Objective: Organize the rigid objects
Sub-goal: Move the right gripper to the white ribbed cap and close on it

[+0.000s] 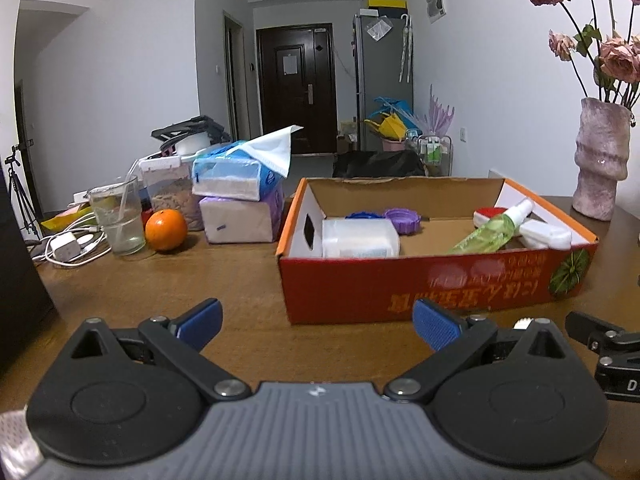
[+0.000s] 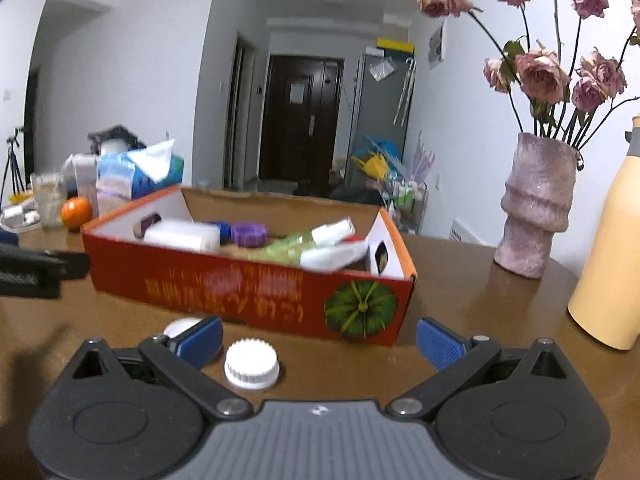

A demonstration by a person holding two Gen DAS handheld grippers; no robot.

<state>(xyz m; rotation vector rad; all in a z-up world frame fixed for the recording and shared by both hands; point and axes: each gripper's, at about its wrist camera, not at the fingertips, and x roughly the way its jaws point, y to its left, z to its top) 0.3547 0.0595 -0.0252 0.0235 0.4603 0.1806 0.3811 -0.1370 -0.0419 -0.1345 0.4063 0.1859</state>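
While both jaws gape, white cap (image 2: 251, 363) lies between right ones.

White walls (image 1: 120, 80), dark door (image 1: 296, 88) down the hall — grey fridge (image 1: 384, 80) beside it

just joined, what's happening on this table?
A person holds two tools over a wooden table, sorting small items into a red cardboard box. The box already holds a white jar, a purple lid and a green spray bottle. Both the left tool and right tool are open and empty. A white cap lies between the right tool's fingers.
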